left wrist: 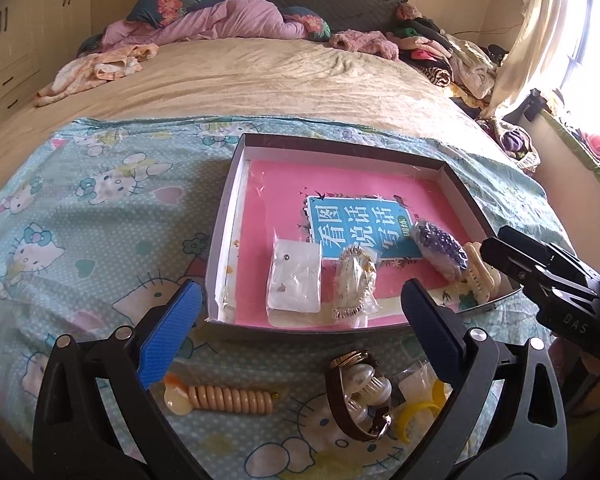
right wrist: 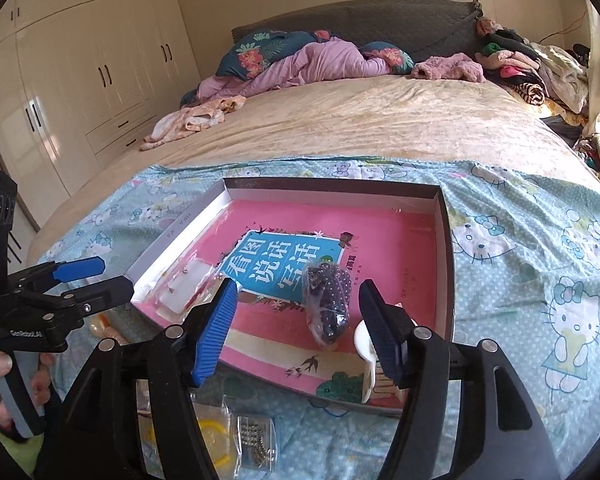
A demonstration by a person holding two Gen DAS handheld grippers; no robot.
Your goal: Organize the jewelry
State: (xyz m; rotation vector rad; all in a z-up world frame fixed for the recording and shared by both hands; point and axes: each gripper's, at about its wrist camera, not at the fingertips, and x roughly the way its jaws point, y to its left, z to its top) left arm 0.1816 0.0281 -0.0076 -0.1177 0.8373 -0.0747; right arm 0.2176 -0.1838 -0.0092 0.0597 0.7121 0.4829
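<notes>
While both claws gape wide and hold nothing, the left claw [left wrist: 300,320] should drop onto the watch [left wrist: 358,394] lying on the bed just outside the tray's [left wrist: 220,248] near edge, pinching its strap; the right claw [right wrist: 296,328] hovers over the beads [right wrist: 328,300] inside.

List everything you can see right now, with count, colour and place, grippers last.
box: 1, dark rim, white walls, on the cartoon-cat sheet
book: 1, pink with blue title panel, flat inside the box
earring bag: 1, clear, in the box, near left
pearl bracelet bag: 1, cream and gold, in the box, middle
purple bead bag: 1, in the box, right
hair claw: 1, cream, box's near right corner
spiral hair tie: 1, peach, on the sheet before the box
watch: 1, brown strap, on the sheet
yellow ring: 1, on the sheet beside the watch
left gripper: open, empty
right gripper: open, empty
</notes>
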